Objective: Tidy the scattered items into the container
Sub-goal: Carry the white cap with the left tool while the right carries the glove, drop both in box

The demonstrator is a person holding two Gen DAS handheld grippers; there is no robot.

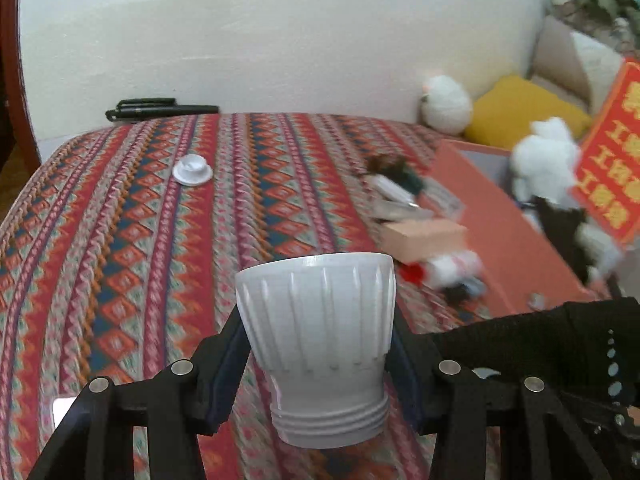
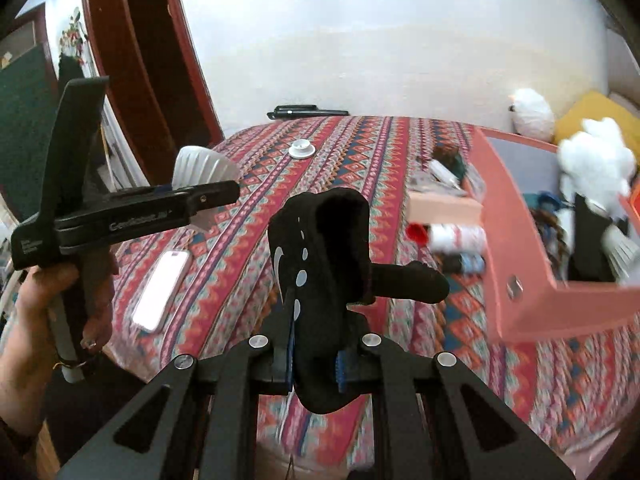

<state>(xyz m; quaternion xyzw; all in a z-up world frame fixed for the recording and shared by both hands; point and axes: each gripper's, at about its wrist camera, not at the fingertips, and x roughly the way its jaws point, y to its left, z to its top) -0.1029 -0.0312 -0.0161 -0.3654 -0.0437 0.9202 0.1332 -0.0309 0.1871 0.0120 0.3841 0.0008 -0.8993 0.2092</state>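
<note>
Left wrist: left gripper (image 1: 318, 364) clamped on a white ribbed plastic cup (image 1: 318, 344), rim forward, above the patterned cloth (image 1: 120, 240).
Right wrist: right gripper (image 2: 316, 364) pinches a limp black dotted glove (image 2: 320, 264), left of the pink box (image 2: 516, 240). A hand (image 2: 36, 312) holds the left tool.

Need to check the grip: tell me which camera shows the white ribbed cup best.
The left wrist view: the cup fills the centre, clamped between the left gripper. The right wrist view shows only its ribbed top behind that gripper's body.

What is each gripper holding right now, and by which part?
Left gripper: white ribbed plastic bulb housing, pinched at its narrow lower body. Right gripper: black fabric glove, near its lower end.
</note>
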